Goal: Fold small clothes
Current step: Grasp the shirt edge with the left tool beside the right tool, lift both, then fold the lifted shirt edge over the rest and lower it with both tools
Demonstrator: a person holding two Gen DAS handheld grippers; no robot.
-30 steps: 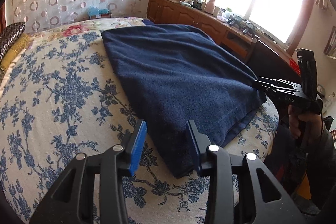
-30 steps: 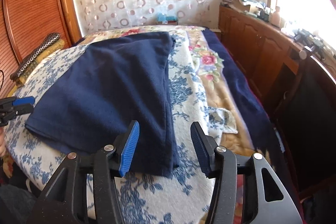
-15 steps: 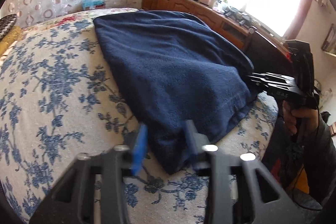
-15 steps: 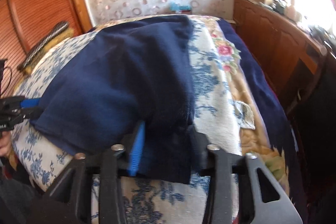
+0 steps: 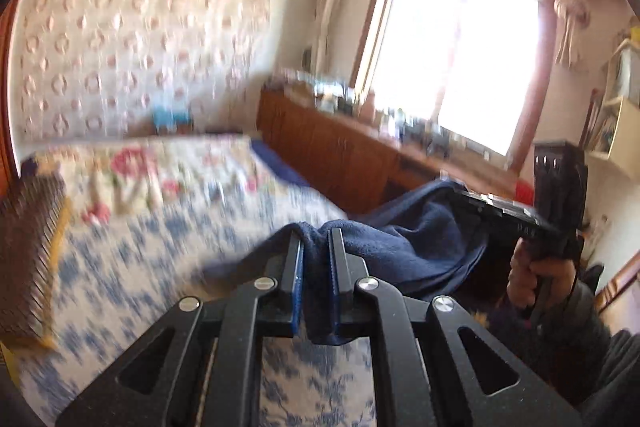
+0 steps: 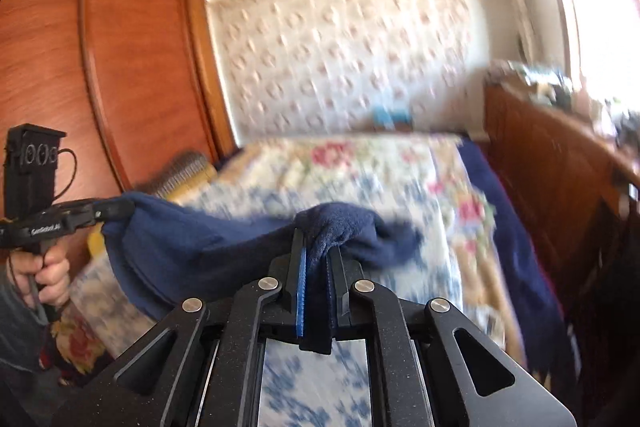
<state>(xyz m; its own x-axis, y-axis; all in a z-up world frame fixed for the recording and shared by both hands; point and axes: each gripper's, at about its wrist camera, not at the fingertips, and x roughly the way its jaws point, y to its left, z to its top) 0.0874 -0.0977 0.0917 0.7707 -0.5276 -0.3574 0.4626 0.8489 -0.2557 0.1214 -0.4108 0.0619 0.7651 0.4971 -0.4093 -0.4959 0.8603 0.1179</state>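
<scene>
With both sets of tongs having just closed, your left tongs (image 5: 314, 247) and right tongs (image 6: 318, 247) each stand clamped on a near corner of the navy fleece garment (image 5: 404, 247), which hangs between them above the floral bedspread (image 5: 132, 267). Keep both grips firm and level, hold the span taut, and carry the near edge over toward the far edge so the corners meet squarely. Your hand (image 6: 48, 275) shows at the left of the right view. The wooden sideboard (image 5: 332, 155) flanks one side of the bed, the wardrobe (image 6: 100, 67) the other; nothing lies in the cloth's path.
</scene>
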